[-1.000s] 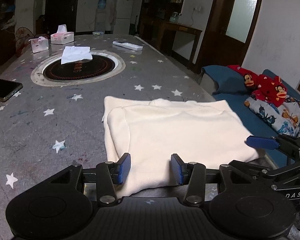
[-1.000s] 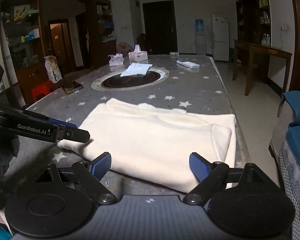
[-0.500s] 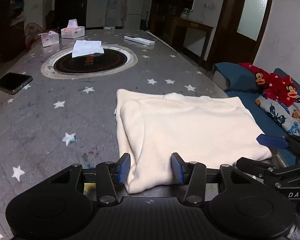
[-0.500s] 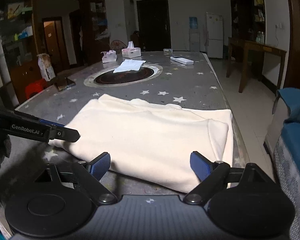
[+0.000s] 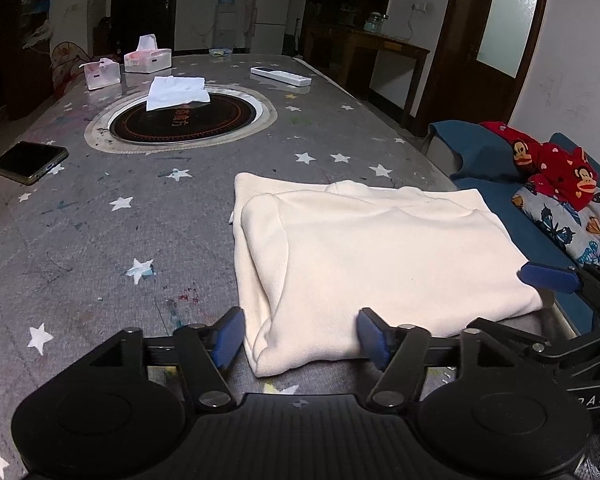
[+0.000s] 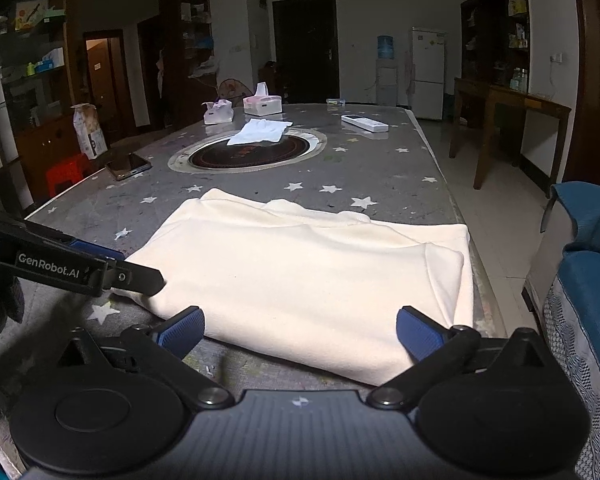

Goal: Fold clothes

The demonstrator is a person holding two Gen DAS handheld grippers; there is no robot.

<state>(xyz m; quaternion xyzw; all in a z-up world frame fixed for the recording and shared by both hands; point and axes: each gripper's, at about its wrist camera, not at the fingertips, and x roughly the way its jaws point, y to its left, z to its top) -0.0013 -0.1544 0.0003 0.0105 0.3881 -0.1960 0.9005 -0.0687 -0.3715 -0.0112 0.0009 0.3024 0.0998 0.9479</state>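
A long grey table with white stars [image 5: 80, 240] stands in a dim room with dark wooden cabinets. Near its front edge lies the cream, soft fleecy folded garment [image 5: 376, 256], a rectangle with its long axis across the table. The left gripper [image 5: 300, 338] is opening around the near left corner; the right gripper [image 6: 300, 330] is opening too, straddling the near edge.

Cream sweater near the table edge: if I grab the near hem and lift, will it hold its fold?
Probably not: the cream sweater lies in soft, rounded layers, so it would likely droop. It looks thick and fleecy, so it should grip the pads rather than slip.
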